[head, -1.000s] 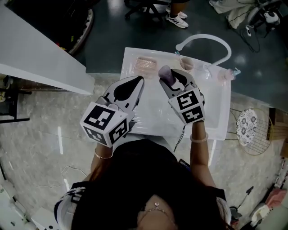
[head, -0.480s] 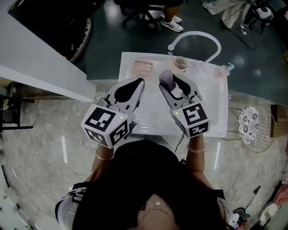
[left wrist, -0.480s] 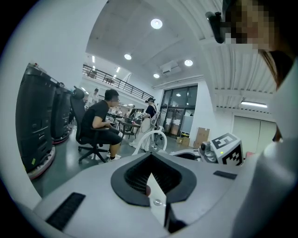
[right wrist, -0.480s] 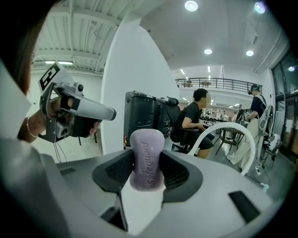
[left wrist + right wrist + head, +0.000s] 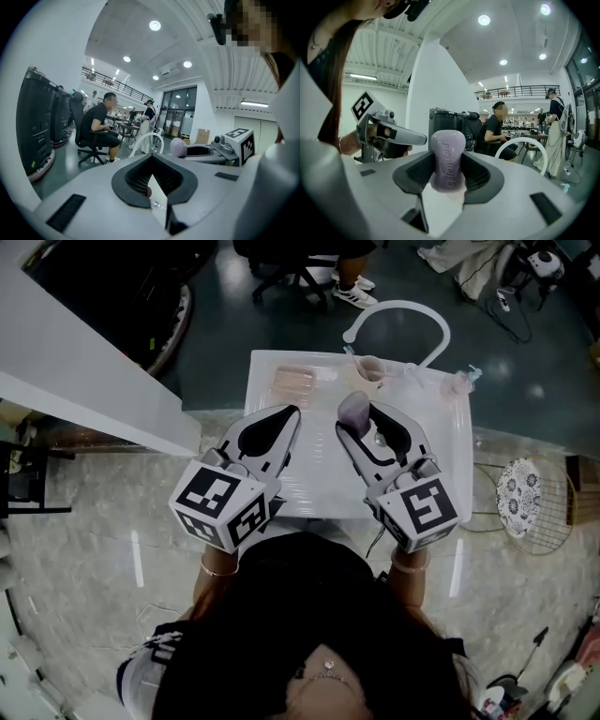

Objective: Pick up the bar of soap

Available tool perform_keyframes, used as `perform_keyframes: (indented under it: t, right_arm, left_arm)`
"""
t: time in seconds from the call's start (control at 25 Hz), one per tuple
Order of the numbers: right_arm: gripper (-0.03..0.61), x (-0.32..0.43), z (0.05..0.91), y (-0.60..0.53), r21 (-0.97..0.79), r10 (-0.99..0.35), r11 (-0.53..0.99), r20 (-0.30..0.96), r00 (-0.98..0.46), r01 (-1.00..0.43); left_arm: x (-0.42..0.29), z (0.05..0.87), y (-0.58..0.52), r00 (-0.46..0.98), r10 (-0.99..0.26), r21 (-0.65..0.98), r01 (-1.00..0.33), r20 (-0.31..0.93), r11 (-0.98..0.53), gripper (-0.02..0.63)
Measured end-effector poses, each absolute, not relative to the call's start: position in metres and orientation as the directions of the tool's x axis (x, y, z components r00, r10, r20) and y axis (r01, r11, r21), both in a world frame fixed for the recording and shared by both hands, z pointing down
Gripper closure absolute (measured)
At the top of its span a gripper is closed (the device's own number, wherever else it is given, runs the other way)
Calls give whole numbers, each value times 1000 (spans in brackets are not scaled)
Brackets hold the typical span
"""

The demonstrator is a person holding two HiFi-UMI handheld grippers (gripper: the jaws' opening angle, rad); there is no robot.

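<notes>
The bar of soap (image 5: 352, 409) is a rounded lilac bar with embossed lettering. It stands upright between the pads of my right gripper (image 5: 360, 417), which is shut on it above the white basin (image 5: 450, 460). In the right gripper view the bar of soap (image 5: 448, 158) fills the middle of the right gripper (image 5: 449, 165). My left gripper (image 5: 287, 414) hovers beside it on the left, shut, with nothing between its pads. From the left gripper view the left gripper (image 5: 152, 161) is empty, and the soap (image 5: 178, 147) shows off to the right.
At the basin's far left lies a ribbed pink soap dish (image 5: 292, 381). A small cup (image 5: 372, 367) and a white arched faucet (image 5: 398, 310) stand at the far edge. A white counter (image 5: 84, 362) runs along the left; a wire rack with a patterned disc (image 5: 514, 502) sits right.
My right gripper has drawn back toward me and a little to the right, keeping the soap in its grip. The left gripper has barely moved.
</notes>
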State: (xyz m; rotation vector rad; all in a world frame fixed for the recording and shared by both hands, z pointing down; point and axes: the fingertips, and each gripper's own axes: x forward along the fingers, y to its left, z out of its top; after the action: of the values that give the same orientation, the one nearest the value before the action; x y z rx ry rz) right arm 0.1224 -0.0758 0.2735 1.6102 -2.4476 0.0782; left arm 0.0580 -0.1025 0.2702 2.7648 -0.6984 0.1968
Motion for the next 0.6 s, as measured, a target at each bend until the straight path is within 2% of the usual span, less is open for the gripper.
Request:
perform_keyframes:
  t: [0.6]
  right_arm:
    - [393,117,243,-33,-9,-903,420,94,-419,-907]
  left_arm:
    - [59,262,-94,888,-420,233,-455,186,-859,614]
